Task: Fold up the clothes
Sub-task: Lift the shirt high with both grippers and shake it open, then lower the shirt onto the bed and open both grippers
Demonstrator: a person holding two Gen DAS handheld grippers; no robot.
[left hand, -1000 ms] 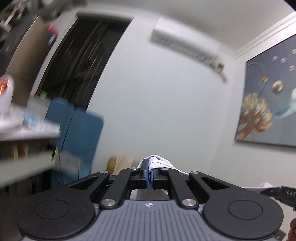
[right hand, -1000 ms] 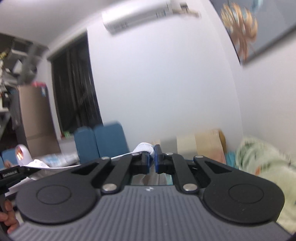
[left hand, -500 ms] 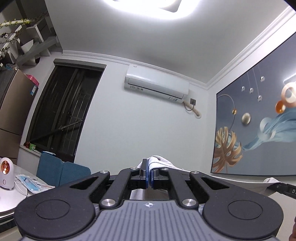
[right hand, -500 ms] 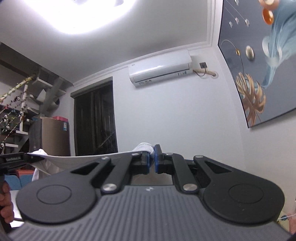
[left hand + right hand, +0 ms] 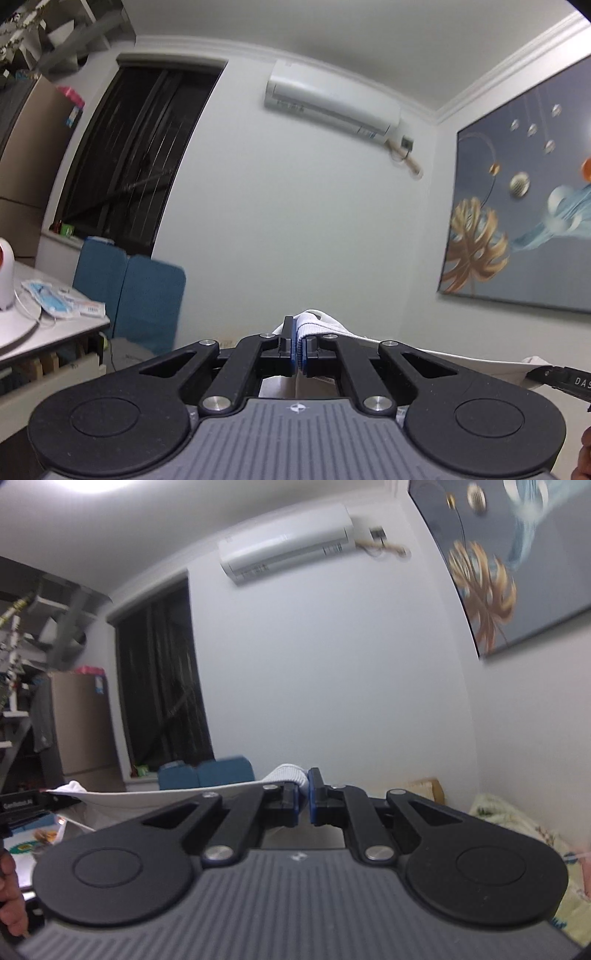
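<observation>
**White garment stretched between two grippers**

At far left in the left wrist view, a table (image 5: 55, 332) carries a white lamp (image 5: 5, 277) and some blue face masks (image 5: 51, 299), with blue chairs (image 5: 147, 295) beyond it. The left gripper (image 5: 299, 347) is pressed together, pinching a ribbed edge of the white garment (image 5: 317, 325). The cloth runs rightward in a taut band to the right gripper (image 5: 303, 797), which is likewise clamped on a ribbed edge. Both point up at the far wall, where an air conditioner (image 5: 332, 99) hangs. A large painting (image 5: 517, 221) fills the right wall, and a pale green blanket (image 5: 517, 819) lies low at right.
</observation>
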